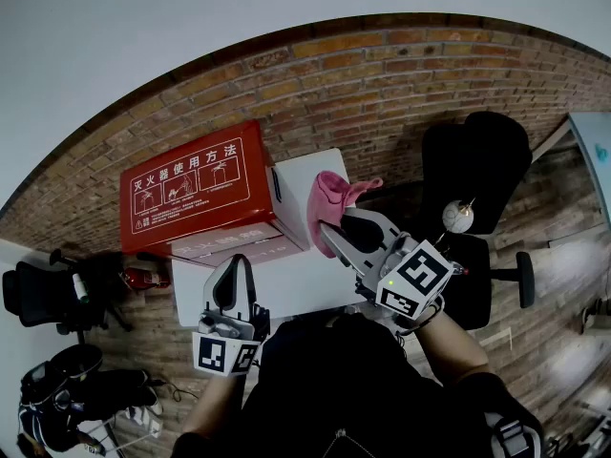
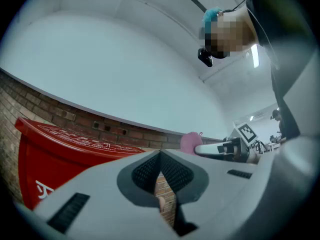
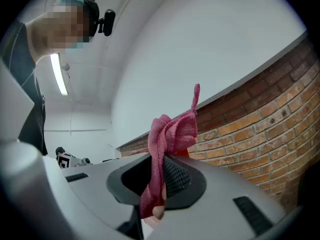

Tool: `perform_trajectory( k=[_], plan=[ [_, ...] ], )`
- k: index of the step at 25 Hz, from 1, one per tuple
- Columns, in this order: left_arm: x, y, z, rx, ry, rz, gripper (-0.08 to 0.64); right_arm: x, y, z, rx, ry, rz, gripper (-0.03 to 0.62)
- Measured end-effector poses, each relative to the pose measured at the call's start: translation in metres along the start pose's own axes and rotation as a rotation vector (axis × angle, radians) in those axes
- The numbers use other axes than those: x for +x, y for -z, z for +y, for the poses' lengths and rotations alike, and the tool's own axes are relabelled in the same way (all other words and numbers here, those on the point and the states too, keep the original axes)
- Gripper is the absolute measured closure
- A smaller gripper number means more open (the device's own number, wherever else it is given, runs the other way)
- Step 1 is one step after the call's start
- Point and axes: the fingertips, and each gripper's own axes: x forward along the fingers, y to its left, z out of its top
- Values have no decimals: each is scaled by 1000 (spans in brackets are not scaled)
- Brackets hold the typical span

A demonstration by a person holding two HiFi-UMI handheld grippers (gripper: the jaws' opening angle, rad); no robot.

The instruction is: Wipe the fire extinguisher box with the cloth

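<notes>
we gripped the cloth (image 1: pixel 329 198) in the right hand-held gripper (image 1: pixel 332 233), the left hand-held gripper (image 1: pixel 234 263) closed and empty; next it probably had to press on the fire extinguisher box (image 1: pixel 196 194).

The red fire extinguisher box (image 1: pixel 196 194) reads "灭火器使用方法" in white.

fire extinguisher box (image 1: pixel 196 194): red, white print | cloth (image 1: pixel 329 198): pink | table (image 1: pixel 305 284): white | left hand-held gripper (image 1: pixel 236 265) and right hand-held gripper (image 1: pixel 334 232): grey, black-and-white square markers | wall (image 1: pixel 382 74): brown brick, white above | chair (image 1: pixel 477 160): black
</notes>
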Motion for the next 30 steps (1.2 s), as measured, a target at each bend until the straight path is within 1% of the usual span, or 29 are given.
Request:
perform_trajectory(
  k=[5, 7, 9, 11, 14, 19, 21, 24, 30],
  plan=[
    [0, -2, -3, 21, 3, -31, 522, 1, 2, -3, 11, -8, 4, 525],
    [-1, 0, -2, 6, -10, -17, 522, 4, 3, -6, 16, -13, 8, 525],
    [-3, 5, 2, -11, -24, 16, 522, 9, 3, -8, 27, -15, 11, 525],
    [-4, 6, 6, -9, -22, 29, 522, 14, 3, -9, 37, -14, 12, 525],
    [0, 2, 9, 12, 7, 26, 522, 22, 2, -10, 48, -9, 7, 525],
    [14, -7, 15, 42, 77, 12, 522, 36, 0, -15, 57, 18, 4, 525],
    [17, -11, 19, 73, 105, -12, 522, 41, -1, -17, 68, 29, 6, 525],
    [18, -14, 26, 147, 142, -50, 522, 48, -3, -22, 108, 47, -4, 525],
    [21, -31, 38, 193, 190, -77, 522, 59, -6, -31, 185, 78, -20, 525]
  ],
)
